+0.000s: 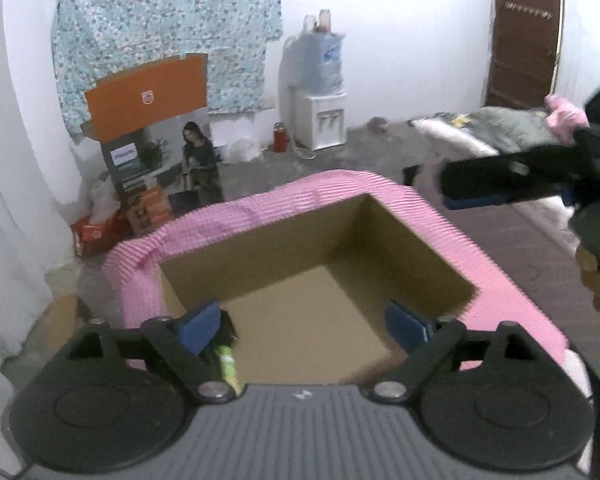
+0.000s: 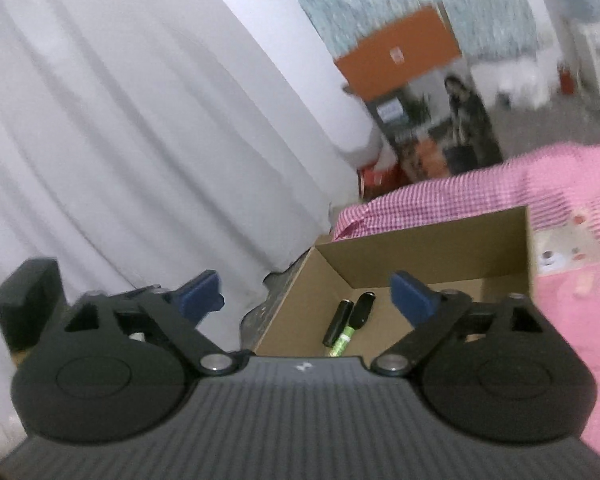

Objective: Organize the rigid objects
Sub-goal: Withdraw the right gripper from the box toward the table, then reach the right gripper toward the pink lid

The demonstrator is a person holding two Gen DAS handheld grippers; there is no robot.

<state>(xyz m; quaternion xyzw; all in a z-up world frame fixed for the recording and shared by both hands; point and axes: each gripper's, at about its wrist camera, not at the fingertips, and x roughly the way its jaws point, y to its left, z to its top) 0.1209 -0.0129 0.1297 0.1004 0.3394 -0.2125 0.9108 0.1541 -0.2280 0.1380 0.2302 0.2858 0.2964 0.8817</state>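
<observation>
The left gripper (image 1: 306, 322) hangs above an open cardboard box (image 1: 416, 236), its blue fingers (image 1: 200, 326) spread wide with nothing between them. The box sits on a pink checked cloth (image 1: 332, 188) that wraps its rim on the far and right sides. Just under the left finger, against the box's near wall, lies a green-and-black marker (image 1: 226, 356), partly hidden by the gripper's body.

The right gripper (image 2: 306, 298) also stands with its fingers (image 2: 410, 294) fully apart and empty, tilted over the near left corner of the same box (image 2: 440, 256). On the box floor two pens lie side by side and touching: a black one (image 2: 337, 322) and the green-and-black marker (image 2: 352, 324); motion blur makes it hard to say whether a third item lies beneath them.

In the left wrist view the right gripper (image 1: 484, 184) crosses the upper right as a dark blurred bar. White curtain (image 2: 140, 120) fills the left; printed cartons (image 1: 160, 160) and a water dispenser (image 1: 324, 120) stand by the far wall.
</observation>
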